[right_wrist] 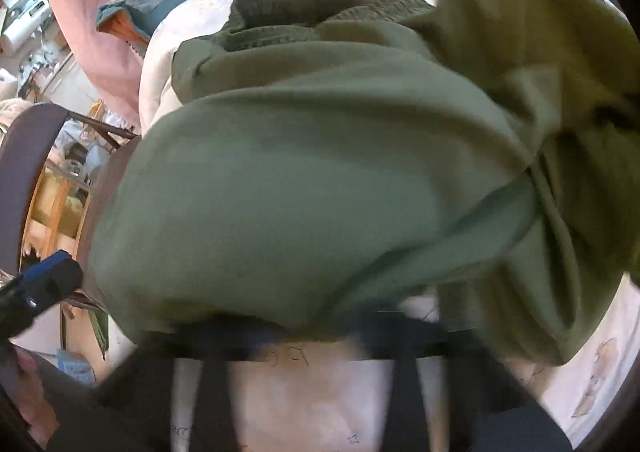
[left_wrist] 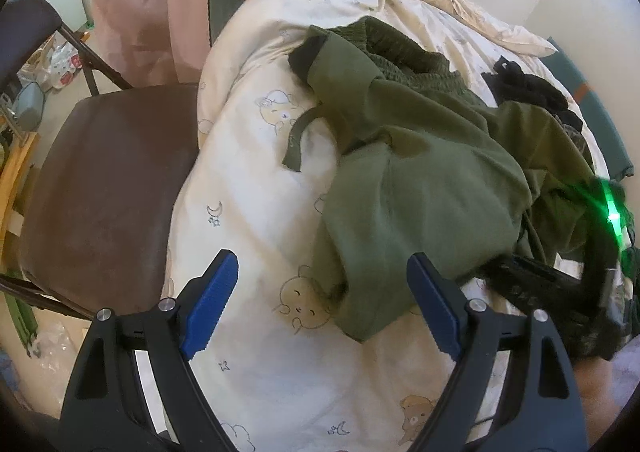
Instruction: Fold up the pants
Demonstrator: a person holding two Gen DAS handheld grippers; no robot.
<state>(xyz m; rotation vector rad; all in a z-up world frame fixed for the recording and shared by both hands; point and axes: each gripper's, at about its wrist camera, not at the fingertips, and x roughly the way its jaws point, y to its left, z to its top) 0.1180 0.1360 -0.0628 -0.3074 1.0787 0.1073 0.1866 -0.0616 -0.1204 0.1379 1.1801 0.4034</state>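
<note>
Olive-green pants (left_wrist: 420, 172) lie crumpled on a cream duvet (left_wrist: 260, 212) printed with pale line-drawn bears, moons and stars; their ribbed waistband (left_wrist: 400, 52) is a darker green. A black garment (left_wrist: 528, 88) sits near the bed's far edge. Beside the bed stands a chair with a brown seat (left_wrist: 112, 188), and a pink cloth (left_wrist: 148, 4) hangs behind it. The left tool (left_wrist: 320, 292) is black with blue pads; a green light (left_wrist: 614, 216) glows on the right tool.

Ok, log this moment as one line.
task: fold pants | pants: crumpled on bed | left gripper: open, empty | right gripper: at pants, grip unclear
</note>
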